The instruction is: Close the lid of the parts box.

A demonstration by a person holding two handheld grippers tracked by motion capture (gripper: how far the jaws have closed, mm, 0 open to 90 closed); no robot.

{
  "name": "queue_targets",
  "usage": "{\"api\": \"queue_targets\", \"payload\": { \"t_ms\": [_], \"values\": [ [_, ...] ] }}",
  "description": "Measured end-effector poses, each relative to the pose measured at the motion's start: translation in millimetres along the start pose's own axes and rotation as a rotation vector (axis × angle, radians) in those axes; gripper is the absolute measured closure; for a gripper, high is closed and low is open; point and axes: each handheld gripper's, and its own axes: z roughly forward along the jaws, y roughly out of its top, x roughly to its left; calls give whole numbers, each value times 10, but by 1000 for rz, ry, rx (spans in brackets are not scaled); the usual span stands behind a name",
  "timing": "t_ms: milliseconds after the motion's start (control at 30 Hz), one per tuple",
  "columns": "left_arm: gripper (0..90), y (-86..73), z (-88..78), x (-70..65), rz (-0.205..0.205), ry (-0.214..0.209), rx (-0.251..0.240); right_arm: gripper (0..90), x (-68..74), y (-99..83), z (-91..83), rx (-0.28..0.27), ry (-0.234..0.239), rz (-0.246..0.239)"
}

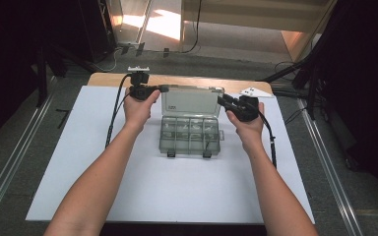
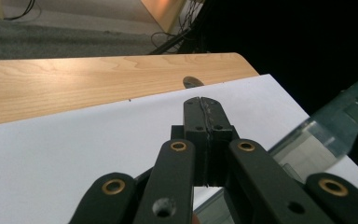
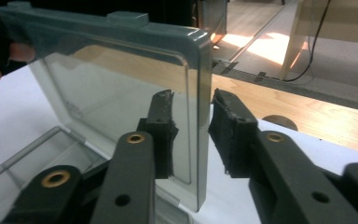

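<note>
**Clear compartment box with its lid raised, a gripper at each side of the lid**

While the clear plastic compartment box (image 1: 191,136) rests near the middle of the white board (image 1: 167,191), closer to the far edge than to the near one, its hinged lid (image 1: 191,101) stands raised at the back of the tray. Two latches sit on the box's near wall. The board lies on a wooden table (image 1: 177,79), whose bare strip shows along the far edge.

Left gripper (image 1: 145,91): held in the person's left hand (image 1: 139,109) at the lid's left end, near the far left part of the board. In the left gripper view its jaws are pressed fully together with nothing between them, pointing over the board toward the wooden strip; the lid (image 2: 335,126) passes at the right, beside the jaws and not in them.

Right gripper (image 1: 231,103): held in the person's right hand (image 1: 246,123) at the lid's right end. In the right gripper view (image 3: 191,135) the jaws stand partly apart astride the lid's side edge (image 3: 200,112), one pad behind the clear panel, the other outside it. A narrow gap shows between the outer pad and the edge; whether the inner pad touches the panel cannot be told.
</note>
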Motion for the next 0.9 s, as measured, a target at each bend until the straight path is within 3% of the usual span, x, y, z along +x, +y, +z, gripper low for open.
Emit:
{"api": "queue_targets", "payload": {
  "t_ms": [200, 367, 467, 667, 900],
  "values": [
    [900, -30, -36, -22, 24, -16, -10, 645, 28, -113, -141, 12, 18, -61],
    [900, -49, -69, -46, 34, -30, -23, 665, -44, -183, -242, 0, 29, -34],
    [900, -67, -92, -62, 32, -32, -32, 756, -113, -207, -292, -4, 80, -6],
    [900, -111, -122, -89, 20, -43, -46, 891, -119, -197, -298, 29, 27, 5],
    [900, -157, -171, -105, 28, -51, -48, 900, -69, -121, -274, 29, 7, 38]
  ]
}}
